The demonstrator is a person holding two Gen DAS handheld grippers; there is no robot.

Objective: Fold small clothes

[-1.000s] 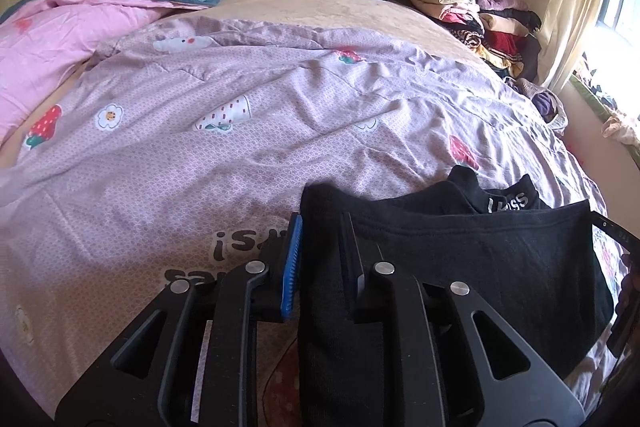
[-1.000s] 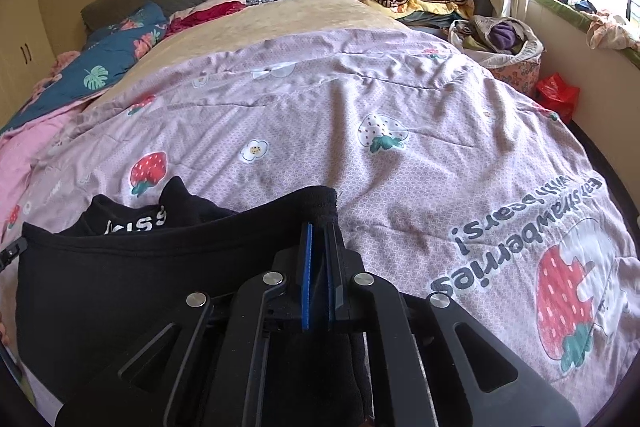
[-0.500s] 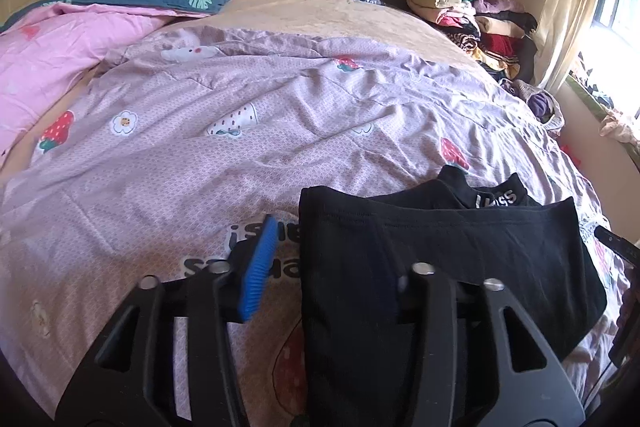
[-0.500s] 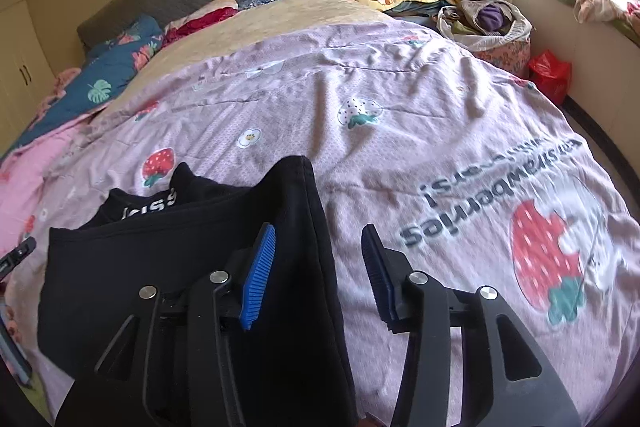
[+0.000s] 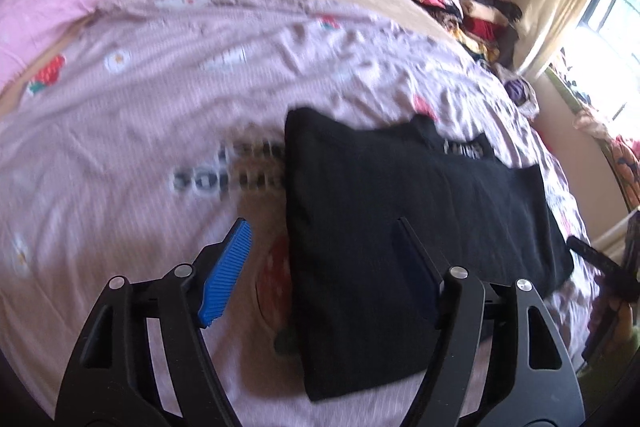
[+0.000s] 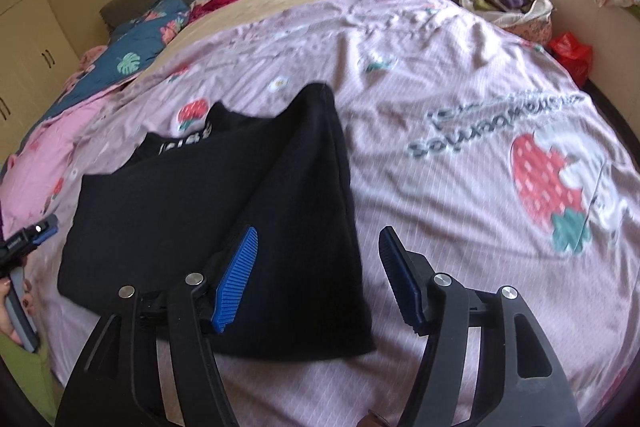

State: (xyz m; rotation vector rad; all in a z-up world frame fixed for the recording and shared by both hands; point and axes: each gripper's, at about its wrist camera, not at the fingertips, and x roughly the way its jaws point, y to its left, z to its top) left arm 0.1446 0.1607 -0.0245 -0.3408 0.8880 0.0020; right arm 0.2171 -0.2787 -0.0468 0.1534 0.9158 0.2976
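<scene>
A: What covers the bed?
B: A lilac strawberry quilt (image 6: 460, 163); the folded black garment (image 6: 224, 211) lies flat on its near part.
A: And the grippers?
B: The left gripper (image 5: 324, 267) and right gripper (image 6: 316, 275) have just been opening; both gape, released, above the garment's side edges.

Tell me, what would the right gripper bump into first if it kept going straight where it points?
Probably the right edge of the folded black garment on the pink bedspread; the open right gripper straddles that edge, though depth is hard to judge.
</scene>
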